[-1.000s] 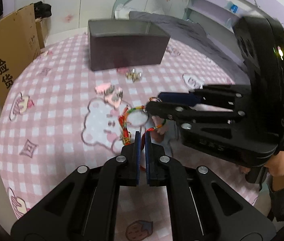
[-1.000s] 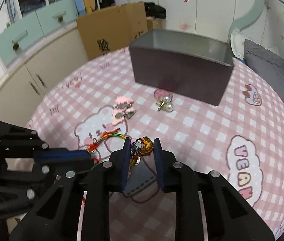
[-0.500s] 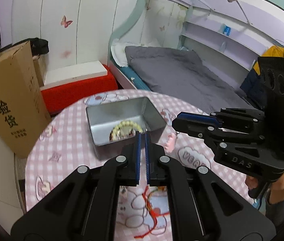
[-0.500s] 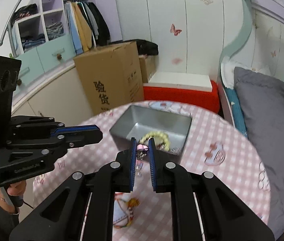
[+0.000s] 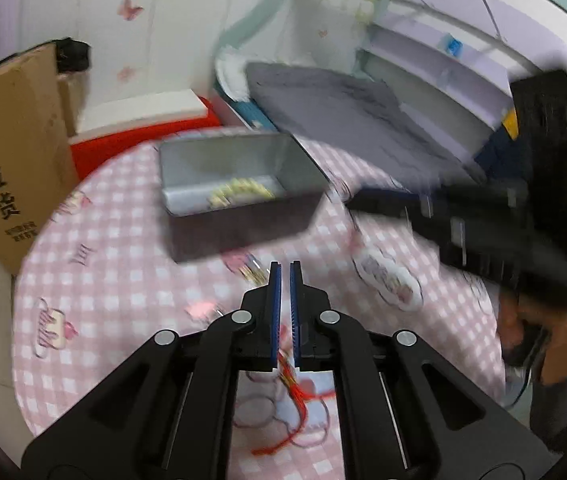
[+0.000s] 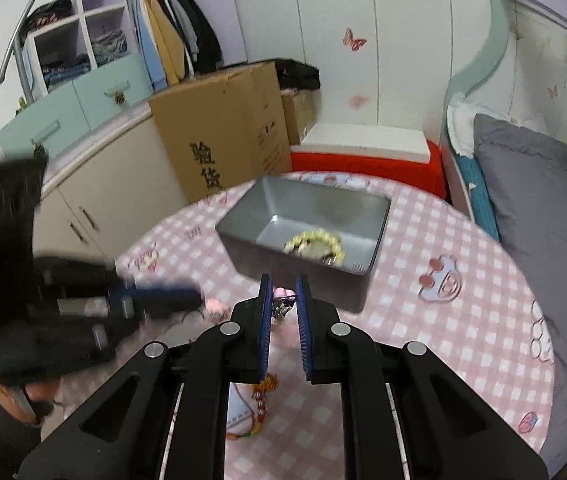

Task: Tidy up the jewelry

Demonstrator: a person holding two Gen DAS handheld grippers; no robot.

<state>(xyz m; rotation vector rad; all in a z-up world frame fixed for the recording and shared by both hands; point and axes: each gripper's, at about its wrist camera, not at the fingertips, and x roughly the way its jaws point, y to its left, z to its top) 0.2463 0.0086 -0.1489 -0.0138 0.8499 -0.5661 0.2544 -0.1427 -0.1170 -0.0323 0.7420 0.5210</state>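
Both grippers have lifted off the bench since a second ago, when they sat low over the red string bracelet. Left gripper jaws nearly closed, narrow slit, nothing seen gripped at the tips; red string bracelet shows below between the fingers, whether it hangs from them or lies on the bench cannot be told. Right gripper jaws narrow, clamped on a small metal charm between the blue pads; beaded tassel hangs below. Beyond, upper centre of both views, grey metal tin stands on the pink checked bench with a pale bead bracelet inside. Loose earrings lie just in front of the tin. Left view blurred.
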